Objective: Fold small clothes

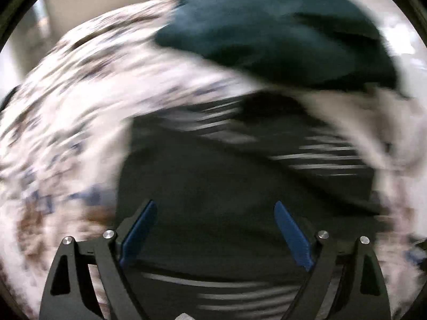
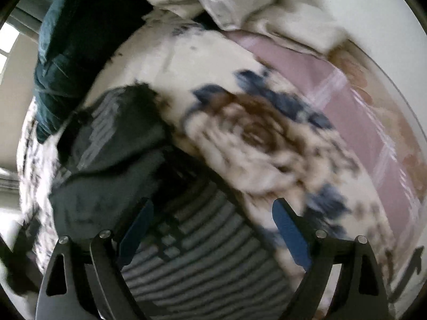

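Note:
A dark garment with thin white stripes (image 1: pixel 213 176) lies on a flowered bed cover (image 1: pixel 80 101). My left gripper (image 1: pixel 214 232) is open just above it, with nothing between its blue pads (image 1: pixel 138 229). In the right wrist view the same striped garment (image 2: pixel 202 253) lies crumpled, with a dark grey part (image 2: pixel 106 176) to the left. My right gripper (image 2: pixel 213 229) is open over the striped part, holding nothing. Both views are blurred by motion.
A dark teal cloth (image 1: pixel 280 32) lies heaped beyond the garment; it also shows in the right wrist view (image 2: pixel 61 61). White clothes (image 2: pixel 240 2) and a pink sheet (image 2: pixel 333 85) lie at the far side. The flowered cover (image 2: pixel 253 133) has a brown rose print.

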The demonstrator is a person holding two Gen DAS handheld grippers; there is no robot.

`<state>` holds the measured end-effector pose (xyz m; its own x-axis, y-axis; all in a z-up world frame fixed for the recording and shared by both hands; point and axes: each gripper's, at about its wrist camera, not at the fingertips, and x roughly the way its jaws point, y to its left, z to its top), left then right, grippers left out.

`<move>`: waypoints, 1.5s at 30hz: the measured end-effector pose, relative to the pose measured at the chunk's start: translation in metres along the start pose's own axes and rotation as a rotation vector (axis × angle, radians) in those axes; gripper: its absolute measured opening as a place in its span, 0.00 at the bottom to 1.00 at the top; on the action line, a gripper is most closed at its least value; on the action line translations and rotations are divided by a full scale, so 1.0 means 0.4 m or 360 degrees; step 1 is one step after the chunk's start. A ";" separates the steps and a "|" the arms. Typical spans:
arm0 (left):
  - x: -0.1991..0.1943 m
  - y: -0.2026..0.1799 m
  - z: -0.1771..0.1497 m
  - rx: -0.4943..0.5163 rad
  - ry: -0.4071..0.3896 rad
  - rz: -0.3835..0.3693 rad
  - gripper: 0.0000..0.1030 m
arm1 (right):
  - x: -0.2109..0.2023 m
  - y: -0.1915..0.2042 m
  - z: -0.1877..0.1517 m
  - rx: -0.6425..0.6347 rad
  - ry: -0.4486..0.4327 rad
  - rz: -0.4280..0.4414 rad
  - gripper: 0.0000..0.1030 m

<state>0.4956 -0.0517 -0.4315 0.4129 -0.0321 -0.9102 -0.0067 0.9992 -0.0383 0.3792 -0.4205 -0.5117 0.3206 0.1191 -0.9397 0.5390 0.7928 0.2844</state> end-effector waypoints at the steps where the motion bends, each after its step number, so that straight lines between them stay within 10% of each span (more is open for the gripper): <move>1: 0.026 0.039 -0.002 -0.0021 0.0029 0.0050 0.87 | 0.009 0.024 0.014 -0.0035 -0.0013 -0.0016 0.90; 5: 0.117 0.149 -0.006 -0.0045 0.0114 0.0247 0.87 | 0.076 0.145 0.074 -0.0273 -0.0032 -0.0072 0.89; 13: 0.144 0.150 0.001 -0.0084 0.0135 0.0235 0.87 | 0.241 0.411 0.036 -0.0982 0.0164 -0.0387 0.78; 21: 0.172 0.190 0.030 -0.0101 0.0156 0.0219 0.87 | 0.309 0.358 0.227 -0.0565 -0.0005 -0.0529 0.76; 26: 0.115 0.197 0.012 -0.0123 0.0142 0.0165 0.87 | 0.214 0.355 0.142 -0.0655 -0.0044 -0.0397 0.76; 29: 0.125 0.193 -0.035 -0.0063 0.0177 0.0211 0.87 | 0.277 0.297 0.048 -0.0768 0.0111 -0.0563 0.76; 34: 0.085 0.222 -0.081 -0.0225 0.0151 0.0056 0.87 | 0.217 0.215 0.018 -0.0410 0.0136 -0.0359 0.79; 37: -0.026 0.133 -0.102 -0.0141 0.0033 -0.0100 0.87 | 0.097 0.226 -0.027 -0.0368 0.0064 -0.0162 0.79; 45: -0.155 -0.280 -0.328 0.0107 0.0327 -0.0477 0.87 | -0.074 0.039 -0.090 -0.0436 0.0125 -0.0186 0.79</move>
<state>0.3513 -0.1643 -0.4247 0.1961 -0.3206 -0.9267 0.1496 0.9438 -0.2948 0.3500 -0.3900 -0.4861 0.2018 0.0552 -0.9779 0.3354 0.9341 0.1220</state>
